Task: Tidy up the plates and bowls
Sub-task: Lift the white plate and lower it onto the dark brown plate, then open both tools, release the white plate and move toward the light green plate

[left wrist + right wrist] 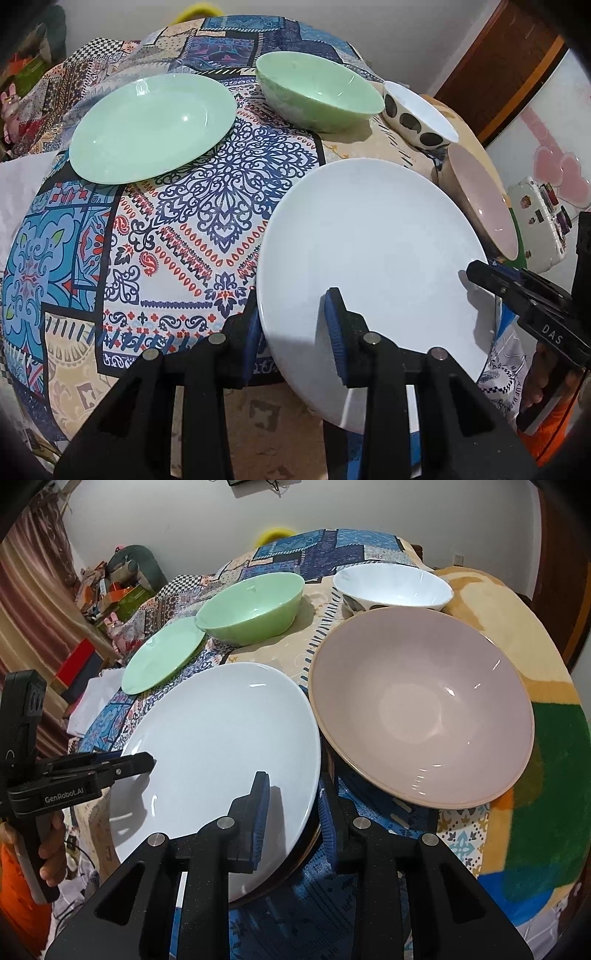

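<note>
A large white plate (373, 266) lies at the table's near edge; it also shows in the right wrist view (221, 746). My left gripper (293, 325) straddles its near left rim, one finger over and one under, jaws a plate-rim's width apart. My right gripper (295, 805) straddles its right rim the same way, and shows in the left wrist view (491, 280). Whether either pinches the plate I cannot tell. A dark rim shows under the white plate (295, 864). A green plate (151, 125), green bowl (317, 88), spotted white bowl (417, 110) and pink bowl (421, 709) stand around.
The table wears a patterned patchwork cloth (207, 229) with a blanket (517, 657) on the right side. Cluttered boxes (110, 587) and a curtain (33, 602) stand beyond the left edge. A white case (535, 218) lies past the pink bowl.
</note>
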The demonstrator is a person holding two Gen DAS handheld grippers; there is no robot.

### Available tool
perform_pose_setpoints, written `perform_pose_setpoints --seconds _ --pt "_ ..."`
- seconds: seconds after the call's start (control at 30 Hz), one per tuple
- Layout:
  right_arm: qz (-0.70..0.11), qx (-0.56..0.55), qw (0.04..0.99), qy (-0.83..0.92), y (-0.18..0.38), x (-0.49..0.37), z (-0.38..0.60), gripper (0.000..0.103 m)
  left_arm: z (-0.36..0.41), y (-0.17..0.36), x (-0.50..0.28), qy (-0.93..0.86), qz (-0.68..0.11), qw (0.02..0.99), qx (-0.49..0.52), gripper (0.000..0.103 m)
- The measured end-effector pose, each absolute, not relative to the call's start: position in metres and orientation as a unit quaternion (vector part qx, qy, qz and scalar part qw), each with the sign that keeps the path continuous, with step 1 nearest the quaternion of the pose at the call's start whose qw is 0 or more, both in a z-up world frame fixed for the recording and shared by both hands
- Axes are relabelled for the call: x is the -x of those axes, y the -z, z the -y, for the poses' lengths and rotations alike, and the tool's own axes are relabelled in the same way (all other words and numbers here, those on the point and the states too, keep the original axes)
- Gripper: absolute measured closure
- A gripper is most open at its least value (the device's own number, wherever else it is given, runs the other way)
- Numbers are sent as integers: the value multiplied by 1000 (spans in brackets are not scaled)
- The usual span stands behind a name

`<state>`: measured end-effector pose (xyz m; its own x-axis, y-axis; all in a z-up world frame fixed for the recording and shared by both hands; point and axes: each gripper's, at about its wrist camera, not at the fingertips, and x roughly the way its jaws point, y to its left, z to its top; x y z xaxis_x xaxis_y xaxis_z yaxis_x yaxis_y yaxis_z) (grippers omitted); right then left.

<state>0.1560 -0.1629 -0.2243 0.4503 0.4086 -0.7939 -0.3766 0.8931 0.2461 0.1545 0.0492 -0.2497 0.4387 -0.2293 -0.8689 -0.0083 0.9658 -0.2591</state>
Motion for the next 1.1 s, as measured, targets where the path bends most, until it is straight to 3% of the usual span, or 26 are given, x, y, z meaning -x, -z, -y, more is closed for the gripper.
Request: perform_pose_setpoints --seconds 0.47,0.7,0.9,1.1 --pt "-452 3 862 -230 206 -149 158 77 -62 226 -142 50 -492 863 101 68" --pt "-430 0 867 -252 188 -152 136 71 -85 199 -127 24 -450 888 92 48" --pt "-409 2 874 -263 179 -165 106 48 -116 180 -129 -10 -421 903 82 18" --pt "-391 19 879 -270 172 -181 72 38 -152 171 -148 -42 -408 909 75 14"
